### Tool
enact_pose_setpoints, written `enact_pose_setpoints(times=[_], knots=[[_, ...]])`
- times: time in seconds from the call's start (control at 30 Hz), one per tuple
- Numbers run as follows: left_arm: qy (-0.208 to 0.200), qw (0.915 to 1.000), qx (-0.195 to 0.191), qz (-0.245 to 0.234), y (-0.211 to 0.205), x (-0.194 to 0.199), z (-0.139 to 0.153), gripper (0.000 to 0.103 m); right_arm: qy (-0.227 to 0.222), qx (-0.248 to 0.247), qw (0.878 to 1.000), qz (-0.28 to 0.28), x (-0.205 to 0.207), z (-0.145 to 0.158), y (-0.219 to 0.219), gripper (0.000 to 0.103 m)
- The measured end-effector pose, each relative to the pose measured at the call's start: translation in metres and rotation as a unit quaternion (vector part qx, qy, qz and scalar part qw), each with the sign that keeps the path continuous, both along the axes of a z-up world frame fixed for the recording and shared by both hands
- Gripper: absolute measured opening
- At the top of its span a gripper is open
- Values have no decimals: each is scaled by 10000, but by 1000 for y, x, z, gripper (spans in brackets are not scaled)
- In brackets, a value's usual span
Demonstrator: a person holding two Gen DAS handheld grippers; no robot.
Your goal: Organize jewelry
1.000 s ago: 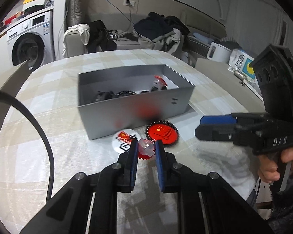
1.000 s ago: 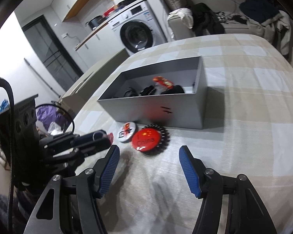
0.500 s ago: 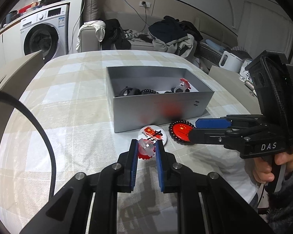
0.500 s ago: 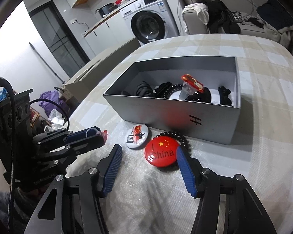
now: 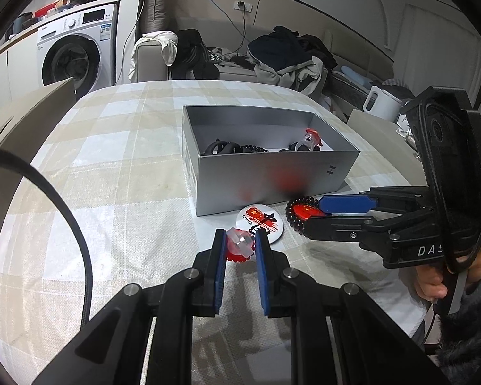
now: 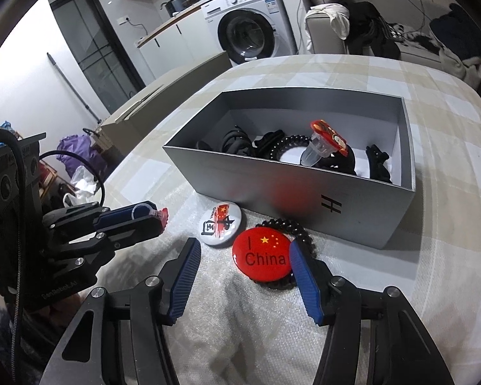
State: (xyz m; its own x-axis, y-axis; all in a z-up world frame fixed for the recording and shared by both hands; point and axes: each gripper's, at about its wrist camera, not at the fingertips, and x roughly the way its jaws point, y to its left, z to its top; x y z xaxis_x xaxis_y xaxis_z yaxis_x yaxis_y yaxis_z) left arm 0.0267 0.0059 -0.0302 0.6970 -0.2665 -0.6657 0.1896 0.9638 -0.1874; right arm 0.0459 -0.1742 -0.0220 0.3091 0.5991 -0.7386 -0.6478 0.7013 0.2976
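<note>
My left gripper (image 5: 240, 240) is shut on a small red and clear trinket (image 5: 237, 246), held just above the table; the trinket shows in the right wrist view (image 6: 162, 215) too. My right gripper (image 6: 245, 253) is open around the red "China" badge (image 6: 260, 257), which lies on a black coil hair tie (image 6: 296, 231). A white badge (image 6: 219, 227) lies beside it. The grey box (image 5: 272, 176) behind holds black hair ties (image 6: 237, 141) and a red-topped trinket (image 6: 324, 141).
The table has a checked cloth (image 5: 112, 166). A washing machine (image 5: 77, 54) stands at the back left. A sofa with clothes (image 5: 272, 57) is behind the table. A white kettle (image 5: 381, 102) stands at the right.
My left gripper has lifted and pulled back with the trinket. My right gripper has moved forward, and its fingers now flank the red badge.
</note>
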Motion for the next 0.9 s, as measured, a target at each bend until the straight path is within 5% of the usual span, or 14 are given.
enact_pose_setpoints(times=[0.63,0.8,0.9], knots=[[65,10000,7,21,1,4,-3,12,-83,-122,9999,-35,5,-3,-1,40],[67,10000,8,23,1,4,-3,12,-95,-150,9998,-87,7,-4,-3,31],[71,10000,6,21,1,4,-3,12,-100,-168,9997,-170,9,-5,-6,13]])
